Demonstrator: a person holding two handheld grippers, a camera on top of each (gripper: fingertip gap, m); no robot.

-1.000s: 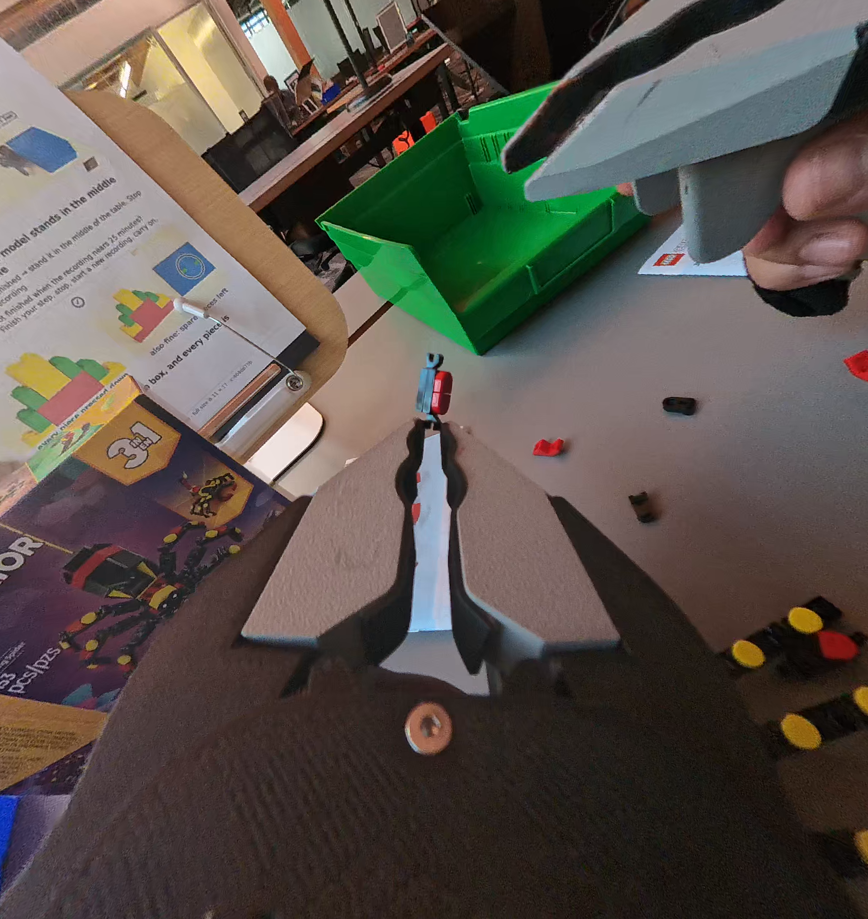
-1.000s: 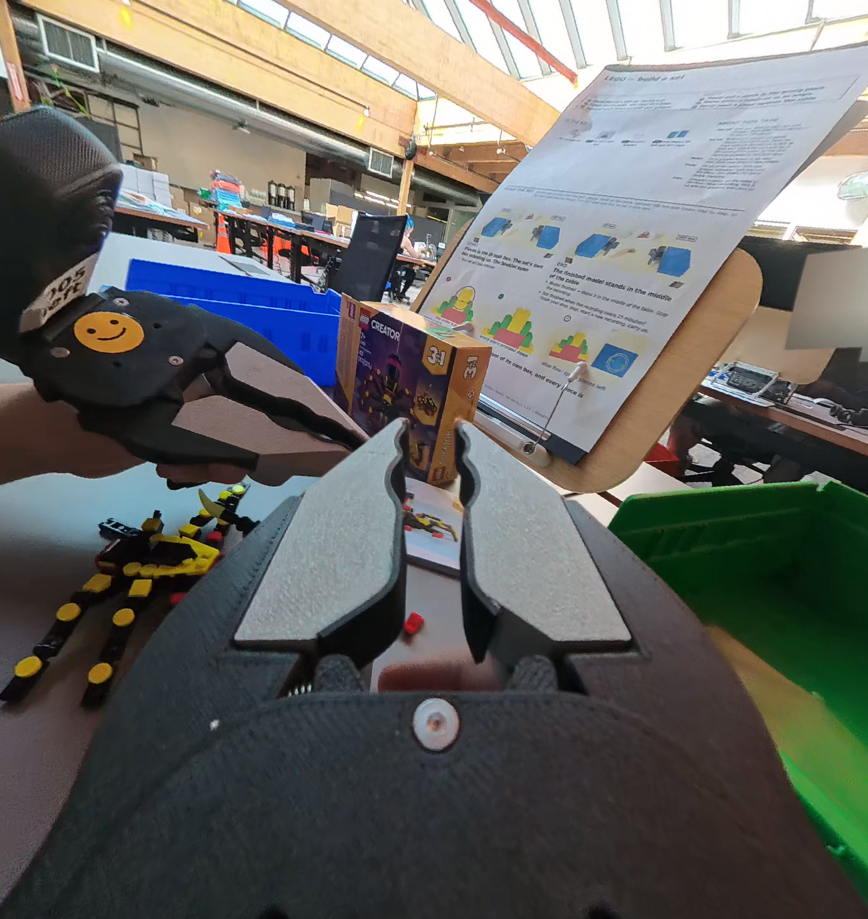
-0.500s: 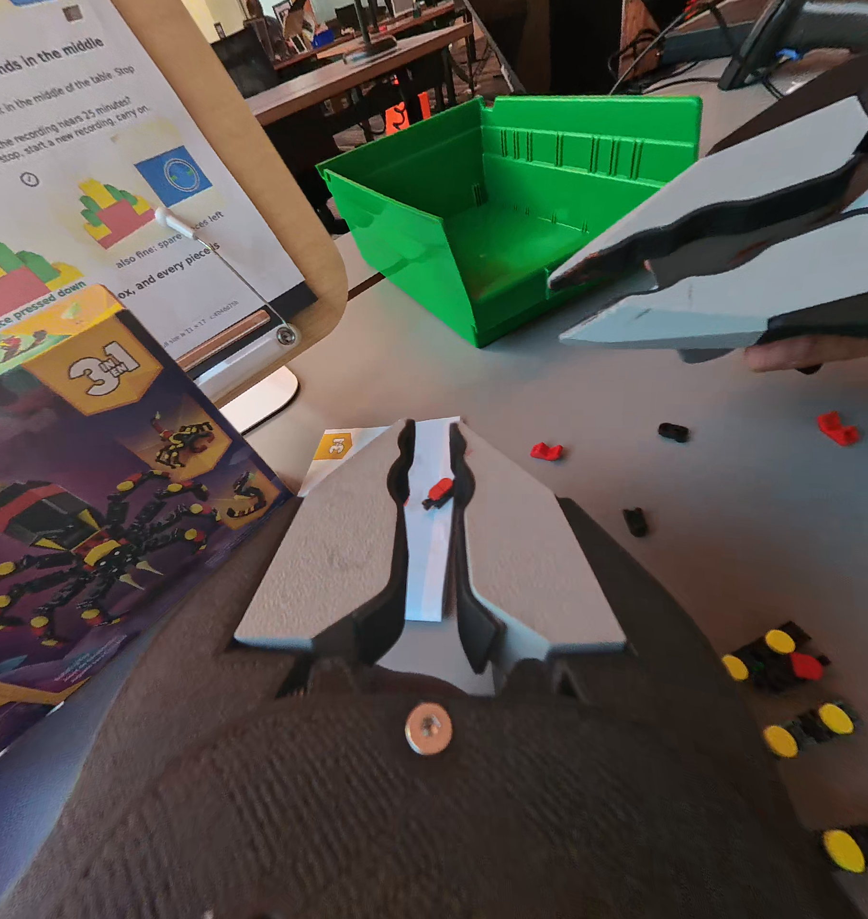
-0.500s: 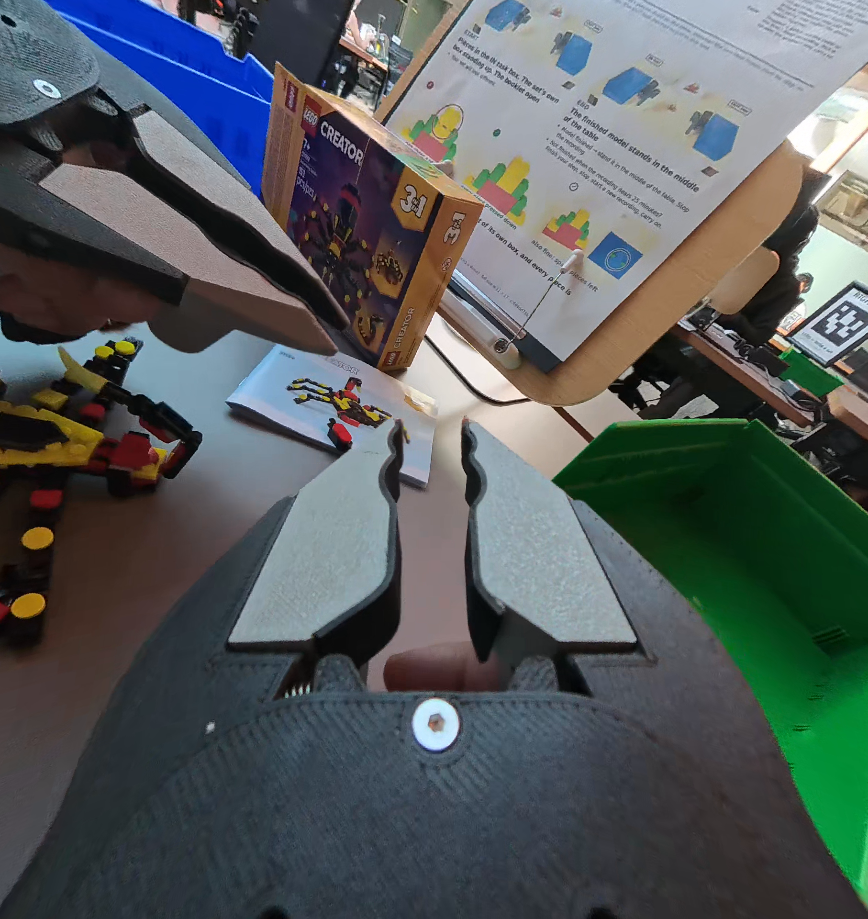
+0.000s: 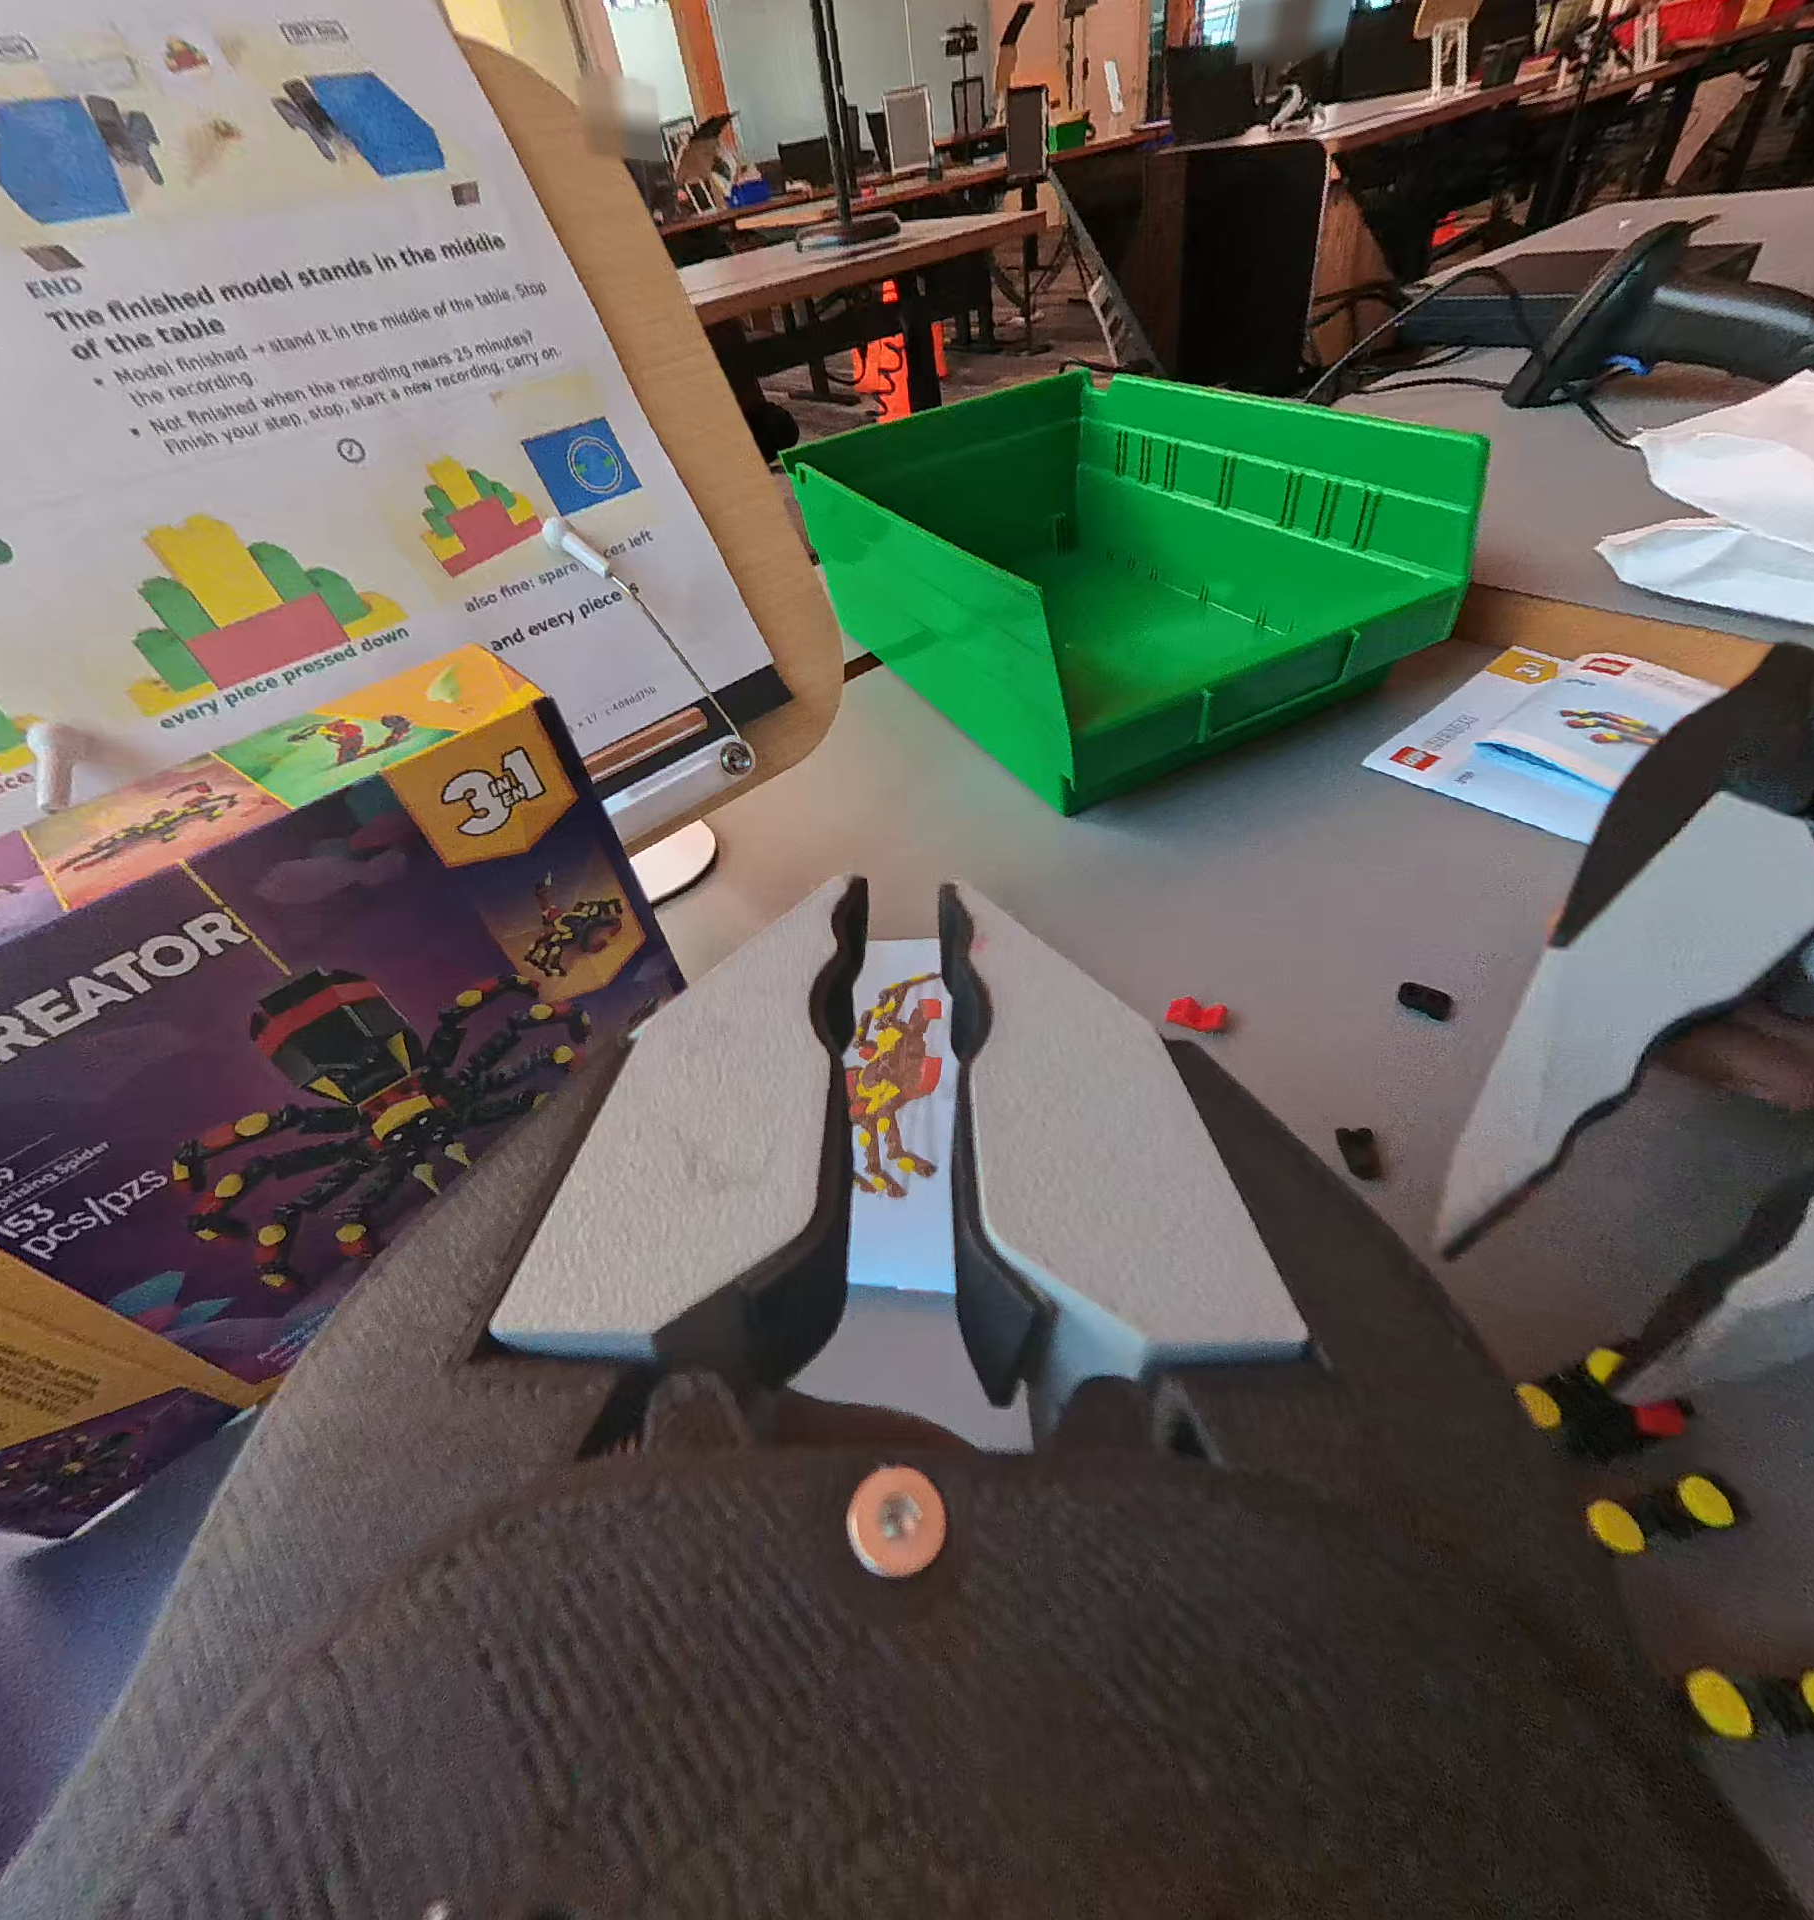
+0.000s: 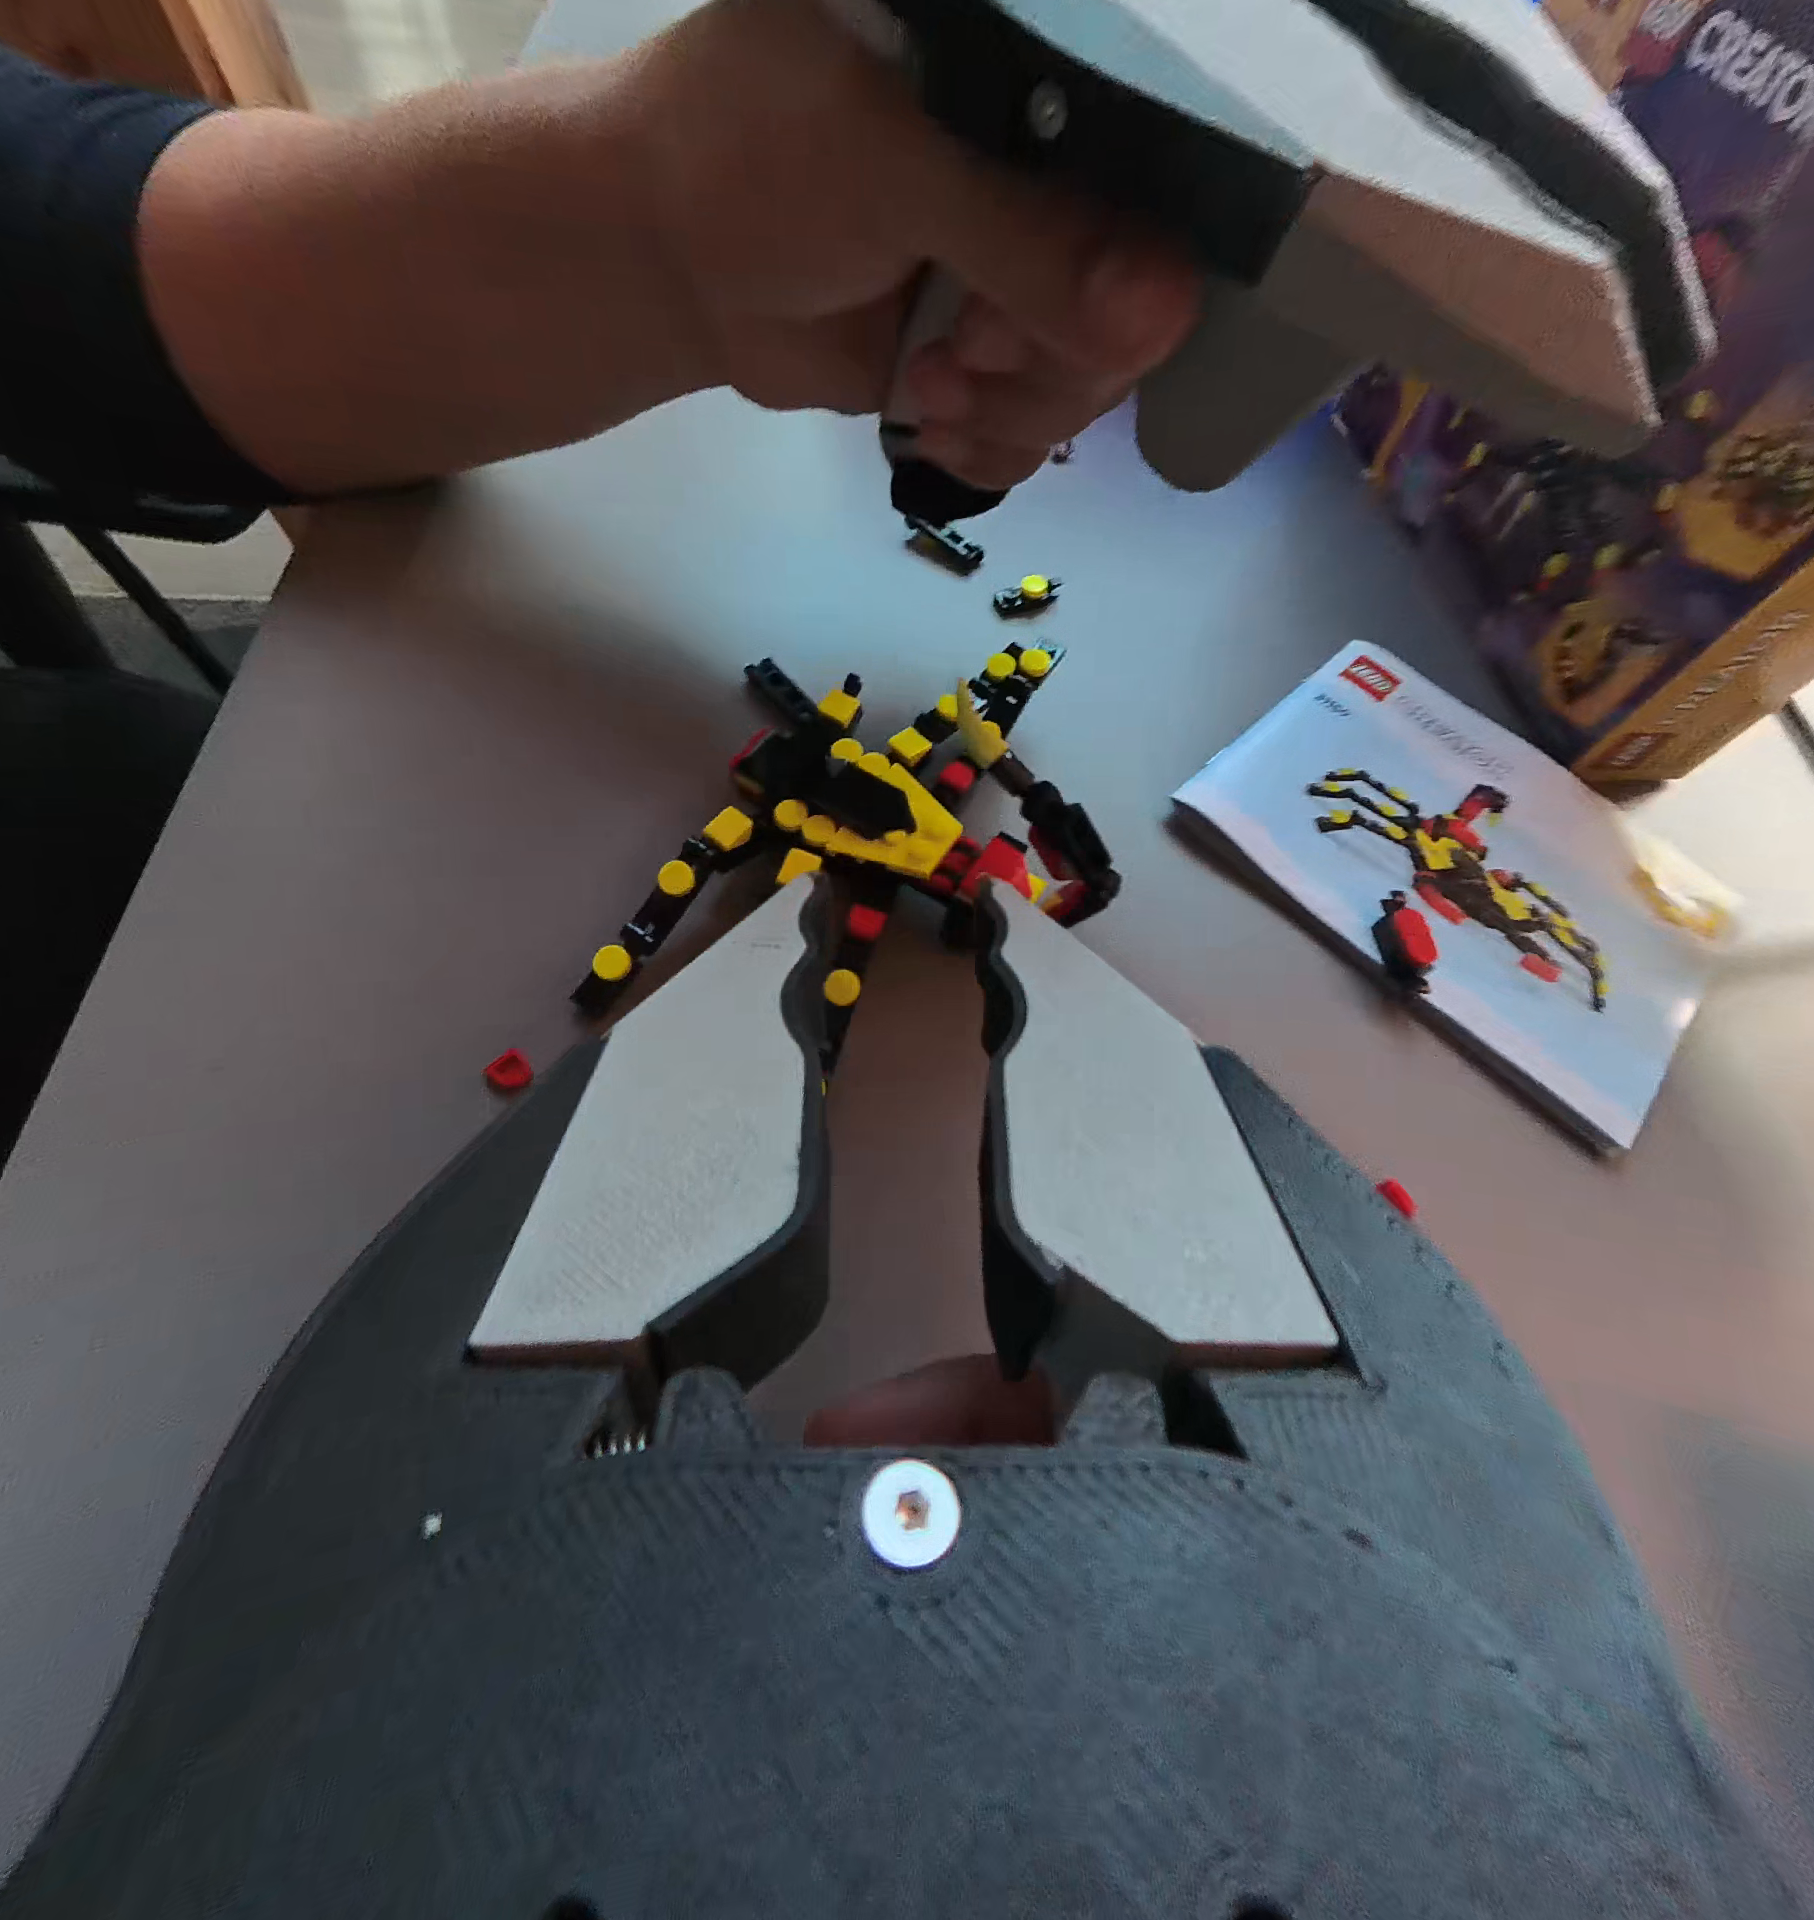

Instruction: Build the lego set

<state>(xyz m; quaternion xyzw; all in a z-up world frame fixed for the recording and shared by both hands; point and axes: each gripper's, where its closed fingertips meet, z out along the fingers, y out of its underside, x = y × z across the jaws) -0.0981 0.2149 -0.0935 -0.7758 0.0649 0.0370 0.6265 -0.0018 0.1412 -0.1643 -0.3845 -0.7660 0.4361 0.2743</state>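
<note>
A grey table (image 5: 1246, 914) in an open workshop with desks at upper right; both the left gripper (image 5: 903, 904) and right gripper (image 6: 898, 914) look released, grasping nothing.

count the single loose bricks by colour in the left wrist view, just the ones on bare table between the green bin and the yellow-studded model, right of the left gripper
red brick: 1
black bricks: 2
total: 3
</note>
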